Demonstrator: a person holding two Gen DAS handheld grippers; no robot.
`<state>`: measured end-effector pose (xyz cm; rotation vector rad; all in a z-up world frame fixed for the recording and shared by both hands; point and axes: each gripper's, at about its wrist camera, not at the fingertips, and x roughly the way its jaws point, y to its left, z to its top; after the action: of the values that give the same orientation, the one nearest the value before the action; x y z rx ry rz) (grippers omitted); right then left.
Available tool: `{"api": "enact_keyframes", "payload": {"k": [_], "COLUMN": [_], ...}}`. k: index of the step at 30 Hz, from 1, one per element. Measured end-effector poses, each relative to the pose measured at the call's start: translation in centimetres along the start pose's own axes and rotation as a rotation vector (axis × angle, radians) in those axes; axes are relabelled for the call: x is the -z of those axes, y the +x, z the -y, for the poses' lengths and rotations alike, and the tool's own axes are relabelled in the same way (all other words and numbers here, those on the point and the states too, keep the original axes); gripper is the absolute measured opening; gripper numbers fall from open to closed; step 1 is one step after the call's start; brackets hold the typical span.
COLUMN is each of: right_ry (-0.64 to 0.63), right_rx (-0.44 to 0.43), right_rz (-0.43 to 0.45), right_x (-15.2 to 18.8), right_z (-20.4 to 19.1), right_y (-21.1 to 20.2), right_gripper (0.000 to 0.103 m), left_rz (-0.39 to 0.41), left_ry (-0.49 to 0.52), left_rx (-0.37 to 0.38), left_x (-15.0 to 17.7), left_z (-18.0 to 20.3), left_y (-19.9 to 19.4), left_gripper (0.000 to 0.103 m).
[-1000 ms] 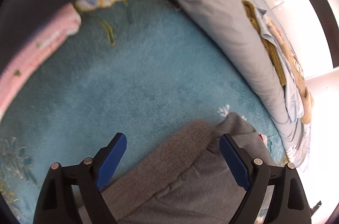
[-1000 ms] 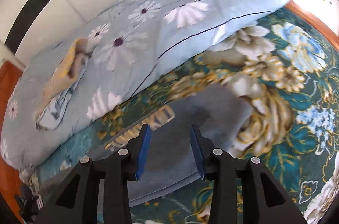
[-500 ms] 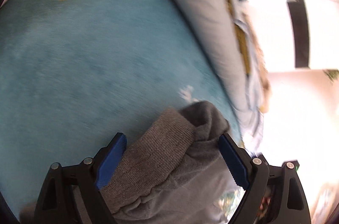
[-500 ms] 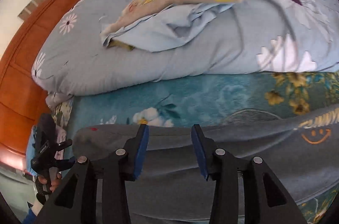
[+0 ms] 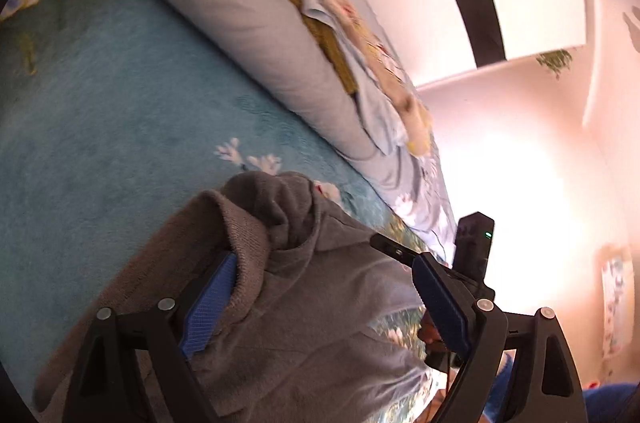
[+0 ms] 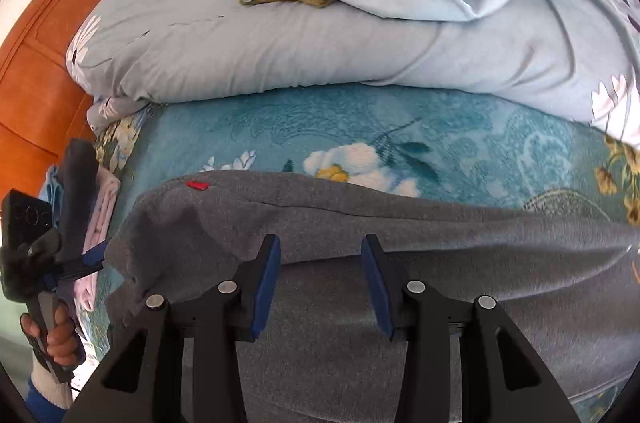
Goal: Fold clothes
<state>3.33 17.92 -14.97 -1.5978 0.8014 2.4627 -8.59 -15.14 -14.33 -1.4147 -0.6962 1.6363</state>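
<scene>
Grey knit sweatshirt [image 6: 400, 263] below the pale quilt [image 6: 320, 55]: our left tool [image 5: 320, 307] gapes around its hem, right tool [image 6: 320, 283] hovers unclenched; we should pinch one layer cleanly.

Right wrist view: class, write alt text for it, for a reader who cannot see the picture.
The right gripper hovers open over a grey garment spread on a teal floral blanket. Behind lies a folded pale blue duvet with clothes piled on top. At the left edge, a hand holds the left gripper by the garment's end.
</scene>
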Motion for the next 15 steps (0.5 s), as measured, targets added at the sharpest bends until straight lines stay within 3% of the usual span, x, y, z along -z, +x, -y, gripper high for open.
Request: {"api": "enact_keyframes", "payload": {"k": [5,7,9,11,12,15], "right_ry": [0.049,0.078,0.099,0.112,0.116,0.132], "right_rx": [0.025,0.029,0.039,0.043,0.044,0.049], "right_rz": [-0.003,-0.007,-0.009,-0.01,-0.01,-0.011], "right_x": [0.4,0.4,0.5,0.7,0.8,1.1], "right_z": [1.5,2.3,3.1,3.7,4.0,4.7], "right_y": [0.1,0.0,-0.2,-0.4,-0.4,-0.4], "right_gripper": [0.043,0.043,0.043,0.043,0.043,0.043], "left_rz": [-0.034,-0.034,-0.013,0.021,0.038,0.068], "left_ry": [-0.037,-0.08,-0.13,-0.173,-0.189,-0.153], "left_rx": [-0.012,-0.012,0.003,0.024,0.034,-0.052], "left_x": [-0.3,-0.4,-0.5,-0.5,-0.5,-0.6], "left_z": [-0.2,-1.1,-2.2,-3.1,-3.6,-3.5], "left_y": [2.6,3.3,3.2,2.6,2.3,1.6], "left_gripper": [0.089,0.084,0.071,0.051,0.048,0.013]}}
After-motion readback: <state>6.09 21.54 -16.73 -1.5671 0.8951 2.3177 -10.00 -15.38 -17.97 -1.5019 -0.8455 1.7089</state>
